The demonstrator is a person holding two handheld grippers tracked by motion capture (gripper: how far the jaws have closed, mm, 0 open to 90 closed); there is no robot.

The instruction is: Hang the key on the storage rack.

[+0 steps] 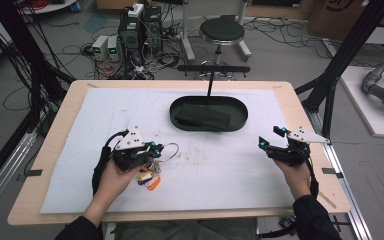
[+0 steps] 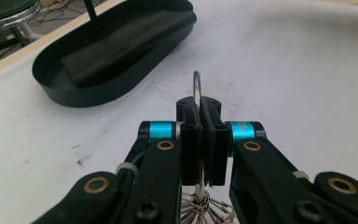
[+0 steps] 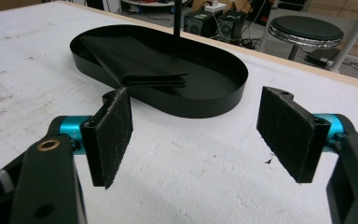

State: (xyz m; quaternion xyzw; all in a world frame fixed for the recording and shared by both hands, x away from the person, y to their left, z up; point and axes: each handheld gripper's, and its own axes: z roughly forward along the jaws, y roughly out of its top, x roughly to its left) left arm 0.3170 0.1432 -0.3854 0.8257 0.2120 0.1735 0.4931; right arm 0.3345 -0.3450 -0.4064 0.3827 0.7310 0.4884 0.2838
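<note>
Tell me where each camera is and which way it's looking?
High view: above the person's side, looking forward and down at the table; both hands, left gripper, right gripper.
Left gripper view: rides the left gripper, jaws shut on a key ring.
Right gripper view: rides the right gripper, jaws open.
All three share the black tray holding a black wallet.

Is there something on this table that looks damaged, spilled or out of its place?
Nothing looks damaged or spilled. The left gripper is shut on the metal ring of a key bunch, the folded black item lies inside the black oval tray, and the right gripper is open. The white mat shows only small dark marks.
</note>
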